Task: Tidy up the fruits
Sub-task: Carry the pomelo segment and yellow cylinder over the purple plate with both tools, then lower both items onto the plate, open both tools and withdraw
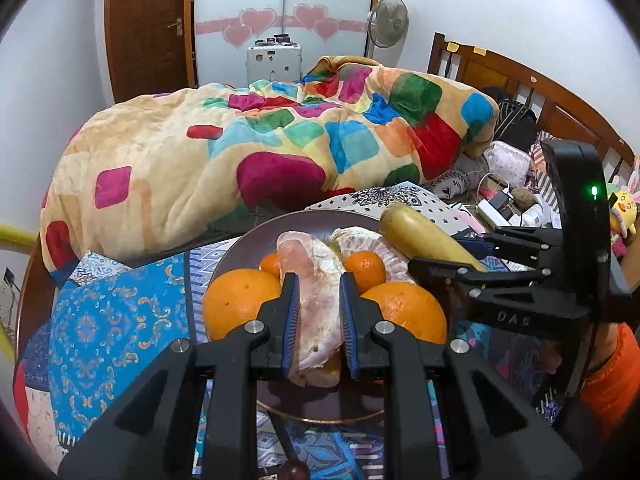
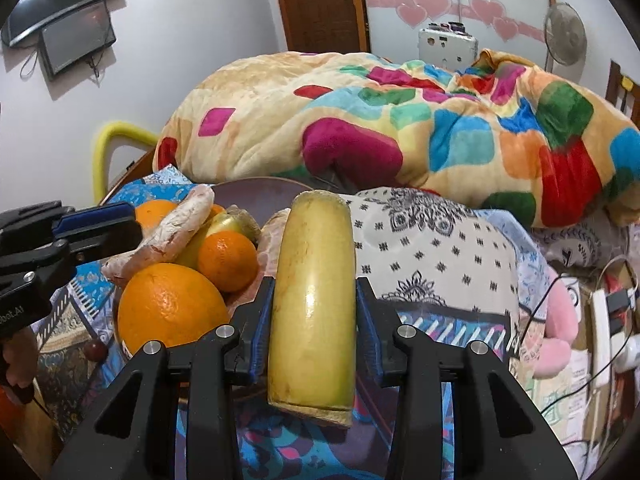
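While clamping a pale yellow cylindrical piece of fruit (image 2: 316, 240), cut flat at both ends, between both fingers of the right gripper (image 2: 315, 284), holding it lengthwise just beside the near-right rim of the dark purple round plate (image 1: 256, 240) and above the blue patterned bedspread (image 1: 112, 320). Meanwhile, gripping a pale pink peeled pomelo segment (image 1: 312, 264) with the left gripper (image 1: 319, 278), blue pads pressed to either side of it over the middle of the plate. Flanked there by two large round oranges (image 1: 240, 300), with a small orange tangerine (image 1: 364, 270) and a second peeled segment (image 1: 360, 240) behind. From the right wrist view, segment tilted, far end up, resting across the pile.

Judged step: placing, both pieces mid-arrangement, neither set down for good. Next: settle the pomelo segment into a stable hollow between the oranges, then release gently and lift the left gripper straight clear before bringing the yellow piece in. After that, lower the yellow piece onto the bare right side of the plate, lying flat, not propped, since likely to roll off a crowded heap.
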Available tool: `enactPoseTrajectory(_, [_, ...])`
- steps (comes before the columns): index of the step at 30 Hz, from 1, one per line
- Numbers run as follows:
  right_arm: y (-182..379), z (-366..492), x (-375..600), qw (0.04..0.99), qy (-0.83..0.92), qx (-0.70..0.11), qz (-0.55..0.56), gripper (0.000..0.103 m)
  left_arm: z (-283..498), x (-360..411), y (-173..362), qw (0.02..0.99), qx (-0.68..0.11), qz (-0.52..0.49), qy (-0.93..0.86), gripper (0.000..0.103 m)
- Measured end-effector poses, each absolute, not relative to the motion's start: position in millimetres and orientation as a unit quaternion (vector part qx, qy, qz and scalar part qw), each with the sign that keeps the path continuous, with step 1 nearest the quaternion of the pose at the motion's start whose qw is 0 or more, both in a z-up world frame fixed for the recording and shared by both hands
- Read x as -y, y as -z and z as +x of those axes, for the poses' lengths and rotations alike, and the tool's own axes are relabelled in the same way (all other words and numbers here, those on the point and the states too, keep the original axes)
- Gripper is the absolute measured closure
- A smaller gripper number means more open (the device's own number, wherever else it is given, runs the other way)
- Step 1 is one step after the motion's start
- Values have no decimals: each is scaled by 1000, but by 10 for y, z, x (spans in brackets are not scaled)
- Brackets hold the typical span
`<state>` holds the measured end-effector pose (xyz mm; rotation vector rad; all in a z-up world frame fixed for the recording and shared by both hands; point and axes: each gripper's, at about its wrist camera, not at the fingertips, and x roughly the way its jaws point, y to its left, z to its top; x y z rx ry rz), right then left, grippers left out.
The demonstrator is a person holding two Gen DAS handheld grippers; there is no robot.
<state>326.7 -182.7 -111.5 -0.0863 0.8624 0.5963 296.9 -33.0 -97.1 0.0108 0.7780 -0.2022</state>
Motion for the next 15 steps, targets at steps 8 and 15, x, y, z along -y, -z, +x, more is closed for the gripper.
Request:
enactPoseTrajectory(8, [1026,3323,1678,849,-315,-424,-12,69,2851,221,928,924,-369,-1,97,83])
enactPoseTrajectory(15, [996,3464,1504,853,-303,-424,-24,69,2815,103,935,927,-365,-5,86,83])
